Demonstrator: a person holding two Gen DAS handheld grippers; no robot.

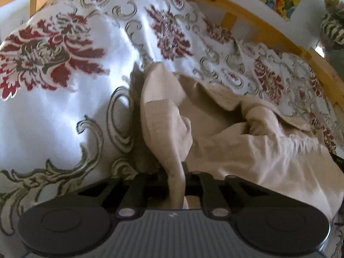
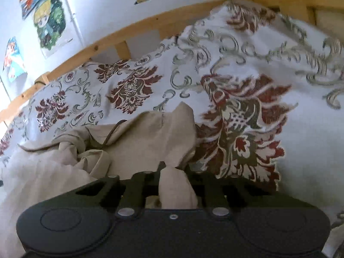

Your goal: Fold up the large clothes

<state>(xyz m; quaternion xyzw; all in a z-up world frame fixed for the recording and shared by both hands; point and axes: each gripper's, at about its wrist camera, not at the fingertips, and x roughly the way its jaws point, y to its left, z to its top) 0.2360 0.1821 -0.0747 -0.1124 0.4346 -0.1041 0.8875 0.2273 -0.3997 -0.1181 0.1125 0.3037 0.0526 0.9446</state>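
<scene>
A large beige garment [image 1: 247, 146] lies crumpled on a bed with a white cover printed with red flowers and grey scrolls [image 1: 64, 90]. In the left wrist view my left gripper [image 1: 175, 172] is shut on a raised fold of this beige cloth, which runs up from between the jaws. In the right wrist view the beige garment [image 2: 133, 142] is bunched to the left and centre, and my right gripper [image 2: 175, 172] is shut on another pinch of it. A dark cord [image 2: 111, 133] shows among the folds. Cloth hides both sets of fingertips.
A wooden bed rail [image 1: 268, 32] runs along the far side of the bed, also seen as a wooden rail [image 2: 120, 32] in the right wrist view. Colourful pictures [image 2: 49, 19] hang on the white wall behind. A striped object [image 1: 333, 30] sits at the far right.
</scene>
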